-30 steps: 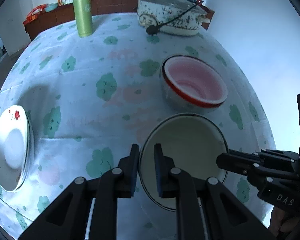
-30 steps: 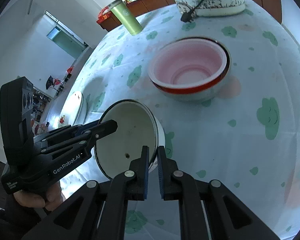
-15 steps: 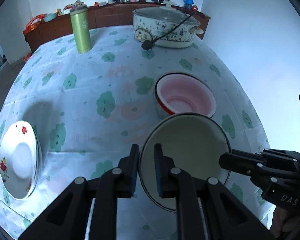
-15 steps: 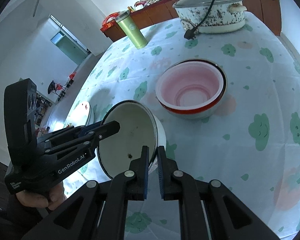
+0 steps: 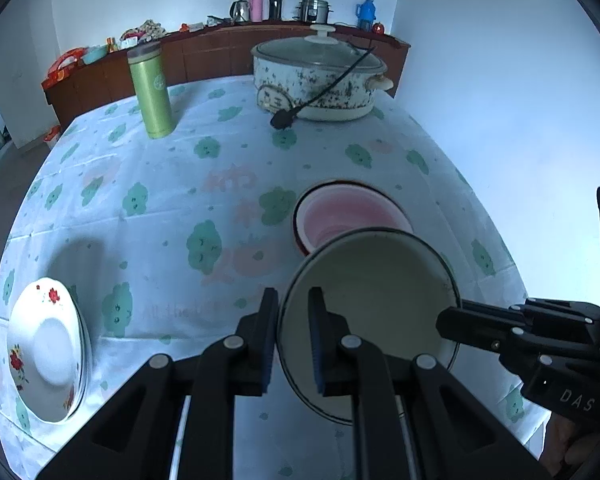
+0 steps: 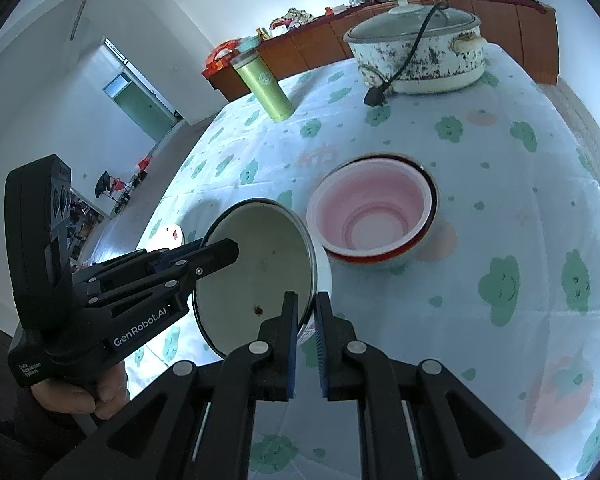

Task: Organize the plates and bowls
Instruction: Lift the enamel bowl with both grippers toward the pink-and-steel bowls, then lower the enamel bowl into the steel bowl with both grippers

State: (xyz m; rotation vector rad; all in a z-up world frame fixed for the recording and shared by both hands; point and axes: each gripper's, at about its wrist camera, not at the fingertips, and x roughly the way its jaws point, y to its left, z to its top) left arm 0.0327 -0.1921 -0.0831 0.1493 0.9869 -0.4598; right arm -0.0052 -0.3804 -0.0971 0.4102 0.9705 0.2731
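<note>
A cream enamel bowl [image 5: 374,304] with a dark rim hangs above the table, held from both sides. My left gripper [image 5: 293,330] is shut on its left rim, and my right gripper [image 6: 307,322] is shut on the opposite rim of the same cream bowl [image 6: 256,280]. Just beyond it a pink bowl [image 5: 348,216] with a red outside stands on the cloth; in the right wrist view the pink bowl [image 6: 370,212] lies up and right of the held one. A white flowered plate [image 5: 46,350] rests at the table's near left edge.
A green flask [image 5: 150,92] stands at the far left of the table [image 5: 204,184]. A speckled lidded pot [image 5: 320,80] with a black cord sits at the far end. A brown cabinet [image 5: 220,56] with kettles runs behind. A hand [image 6: 80,394] grips the left tool.
Both grippers have risen with the cream bowl between them. The table now looks farther below, and the pink bowl sits smaller behind the held bowl's rim.
</note>
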